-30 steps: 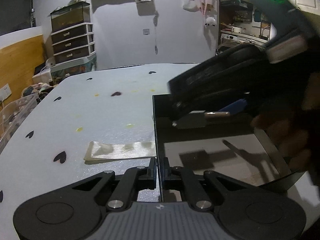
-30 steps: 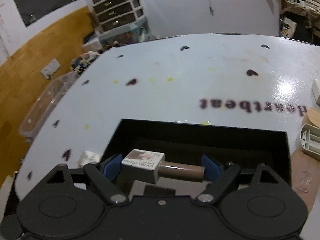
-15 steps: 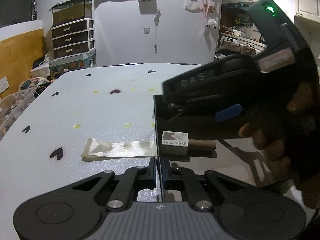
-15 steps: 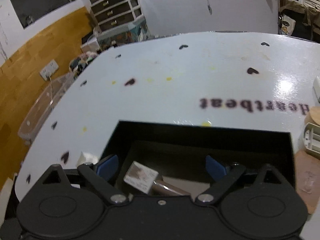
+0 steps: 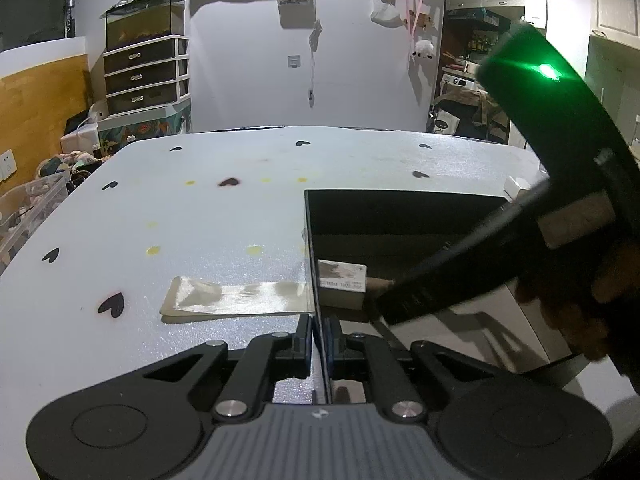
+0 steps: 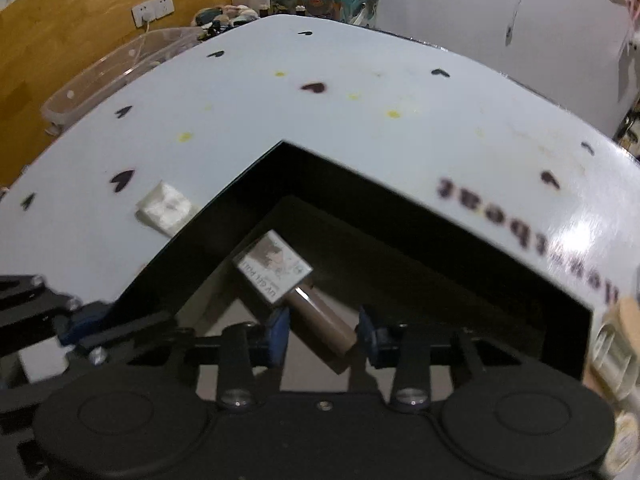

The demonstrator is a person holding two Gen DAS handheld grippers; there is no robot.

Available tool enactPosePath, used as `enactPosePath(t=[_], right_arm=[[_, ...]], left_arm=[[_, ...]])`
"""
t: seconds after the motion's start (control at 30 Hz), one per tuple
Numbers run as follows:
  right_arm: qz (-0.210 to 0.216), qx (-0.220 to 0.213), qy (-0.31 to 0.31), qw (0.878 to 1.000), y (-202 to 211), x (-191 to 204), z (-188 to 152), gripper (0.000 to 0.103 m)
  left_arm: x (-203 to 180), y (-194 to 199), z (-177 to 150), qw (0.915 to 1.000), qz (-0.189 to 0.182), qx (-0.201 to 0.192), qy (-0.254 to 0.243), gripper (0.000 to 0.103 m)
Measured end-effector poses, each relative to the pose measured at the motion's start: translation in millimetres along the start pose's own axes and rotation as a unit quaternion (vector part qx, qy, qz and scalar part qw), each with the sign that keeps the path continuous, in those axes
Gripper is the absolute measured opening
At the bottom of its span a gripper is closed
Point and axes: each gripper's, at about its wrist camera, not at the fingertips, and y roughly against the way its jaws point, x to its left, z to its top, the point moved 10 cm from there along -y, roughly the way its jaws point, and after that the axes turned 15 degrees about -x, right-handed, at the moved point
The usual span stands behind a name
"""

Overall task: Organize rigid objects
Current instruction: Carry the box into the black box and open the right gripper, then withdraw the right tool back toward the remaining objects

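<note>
A black open box [image 5: 400, 216] sits on the white table cover. My left gripper [image 5: 319, 326] is shut on the box's left wall, thin edge pinched between the pads. Inside, on the box floor, lies a nail polish bottle [image 6: 274, 266] with a white labelled body and a brown cap [image 6: 320, 322]. My right gripper [image 6: 322, 334] reaches down into the box, and its jaws are closing with the cap between the blue pads; a small gap still shows on each side. In the left wrist view the bottle [image 5: 342, 280] rests just behind the wall, partly covered by the right gripper's dark body.
A clear flat plastic packet [image 5: 236, 296] lies on the table just left of the box. A wooden piece and a white-and-metal object [image 6: 612, 352] sit at the right edge. A clear storage bin [image 6: 112, 68] stands beyond the table's left side.
The right gripper let the bottle go and it dropped onto the box floor. The gripper then rolled, sank lower, and its jaws narrowed around the cap. The left gripper stayed put.
</note>
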Motion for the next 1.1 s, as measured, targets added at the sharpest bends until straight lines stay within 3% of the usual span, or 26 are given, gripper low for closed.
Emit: enactPosePath(t=[0.2, 0.6, 0.93, 1.1], right_arm=[[-0.014, 0.001, 0.0, 1.0, -12, -9, 12, 0.039], [-0.031, -0.025, -0.061, 0.997, -9, -27, 18, 0.043], [-0.014, -0.088, -0.091, 0.992, 36, -34, 27, 0.088], [-0.007, -0.126, -0.111, 0.986, 64, -41, 30, 0.098]], left_arm=[[-1, 0, -1, 1.0, -0.002, 0.0, -0.001, 0.008], [-3, -1, -1, 1.0, -0.001, 0.001, -0.002, 0.008], [-1, -2, 0, 1.0, 0.002, 0.006, 0.003, 0.008], [1, -1, 1, 0.9999, 0.004, 0.007, 0.009, 0.007]])
